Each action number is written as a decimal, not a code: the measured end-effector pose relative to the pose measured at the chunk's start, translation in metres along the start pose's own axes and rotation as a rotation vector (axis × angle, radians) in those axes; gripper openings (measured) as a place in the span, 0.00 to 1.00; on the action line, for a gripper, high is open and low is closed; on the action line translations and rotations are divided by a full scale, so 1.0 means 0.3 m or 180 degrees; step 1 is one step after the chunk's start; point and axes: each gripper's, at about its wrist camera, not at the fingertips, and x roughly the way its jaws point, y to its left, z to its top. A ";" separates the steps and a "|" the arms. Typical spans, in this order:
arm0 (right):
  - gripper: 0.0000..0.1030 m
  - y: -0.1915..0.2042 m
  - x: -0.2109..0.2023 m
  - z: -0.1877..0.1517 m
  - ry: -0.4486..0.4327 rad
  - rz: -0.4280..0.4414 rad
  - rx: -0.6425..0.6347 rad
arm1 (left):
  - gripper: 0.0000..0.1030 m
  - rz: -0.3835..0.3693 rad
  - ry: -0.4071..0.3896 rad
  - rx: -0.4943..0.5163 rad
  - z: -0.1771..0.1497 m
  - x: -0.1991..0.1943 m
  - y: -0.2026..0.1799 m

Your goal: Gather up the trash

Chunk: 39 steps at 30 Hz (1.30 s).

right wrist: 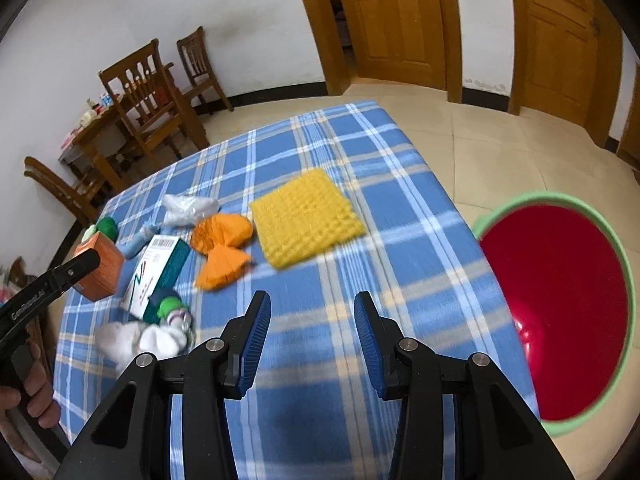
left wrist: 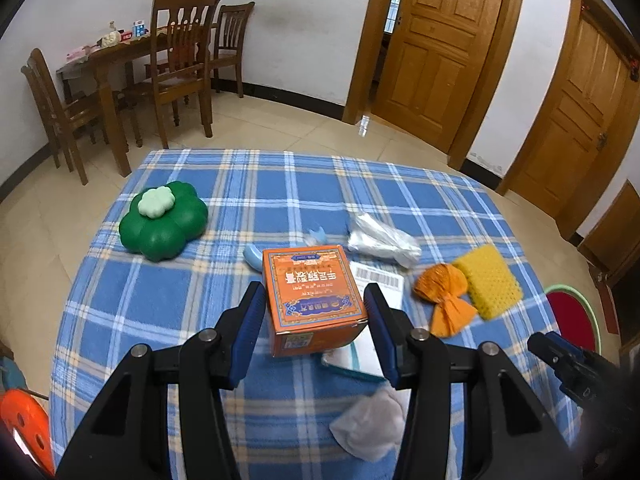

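An orange carton point(left wrist: 314, 300) sits between the blue pads of my left gripper point(left wrist: 314, 292), which is shut on its two sides. In the right wrist view the same carton point(right wrist: 102, 270) shows at the far left, with a left finger point(right wrist: 86, 260) against it. My right gripper point(right wrist: 314, 300) stands open over bare plaid cloth with nothing between its fingers. A red bin with a green rim point(right wrist: 560, 312) stands on the floor just right of it. Orange crumpled paper point(right wrist: 222, 248), a white tissue point(right wrist: 140, 340) and clear crumpled plastic point(right wrist: 188, 208) lie on the cloth.
A yellow sponge point(right wrist: 306, 216), a teal and white box point(right wrist: 160, 268), a small green-capped bottle point(right wrist: 172, 312) and a green flower-shaped case point(left wrist: 164, 220) share the blue plaid table point(right wrist: 360, 168). A person's hand point(right wrist: 32, 392) holds the left gripper. Wooden chairs and doors stand behind.
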 end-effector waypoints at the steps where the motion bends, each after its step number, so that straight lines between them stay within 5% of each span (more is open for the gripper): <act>1: 0.44 0.004 0.015 0.017 0.0003 -0.0014 -0.0015 | 0.50 0.0012 0.0007 -0.0007 0.003 0.008 0.004; 24: 0.50 0.008 0.200 0.117 0.0079 -0.0275 -0.0177 | 0.50 -0.0024 0.0246 -0.0133 0.015 0.130 0.034; 39: 0.06 0.044 0.154 0.082 0.0026 -0.0122 -0.0279 | 0.50 0.0006 0.0165 -0.0128 0.006 0.065 0.028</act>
